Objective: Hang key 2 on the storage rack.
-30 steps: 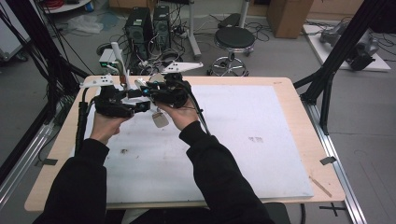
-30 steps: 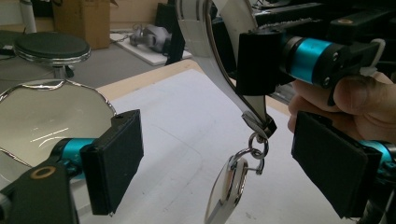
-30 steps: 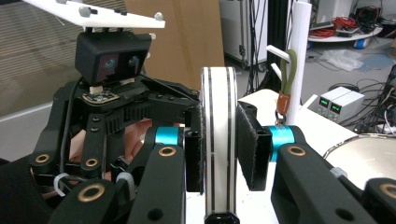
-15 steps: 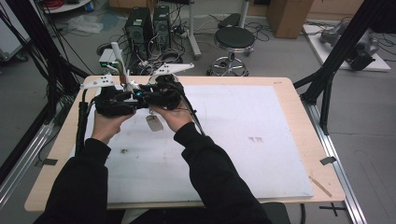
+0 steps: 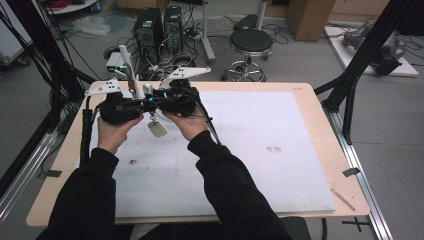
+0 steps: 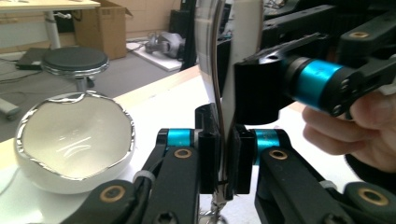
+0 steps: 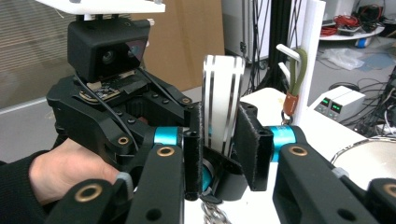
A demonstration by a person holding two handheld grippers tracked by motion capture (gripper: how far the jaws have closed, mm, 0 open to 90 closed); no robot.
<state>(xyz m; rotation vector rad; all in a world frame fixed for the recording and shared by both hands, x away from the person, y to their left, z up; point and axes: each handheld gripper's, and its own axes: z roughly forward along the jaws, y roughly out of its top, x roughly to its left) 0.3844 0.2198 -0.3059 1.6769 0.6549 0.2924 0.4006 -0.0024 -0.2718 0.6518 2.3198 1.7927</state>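
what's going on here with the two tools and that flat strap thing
A person holds a tool in each hand above the table. Both the left tool and the right tool are clamped on the same flat white strap, facing each other; the left one's jaws have just been closing onto it. A small tag dangles below. A white bowl sits on the table nearby.

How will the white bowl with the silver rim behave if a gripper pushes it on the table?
The white bowl looks glazed and glossy, so it is probably stiff, breakable and slippery to pads. Its body is rounded, so it may rock or slide on the smooth white table rather than tip over.
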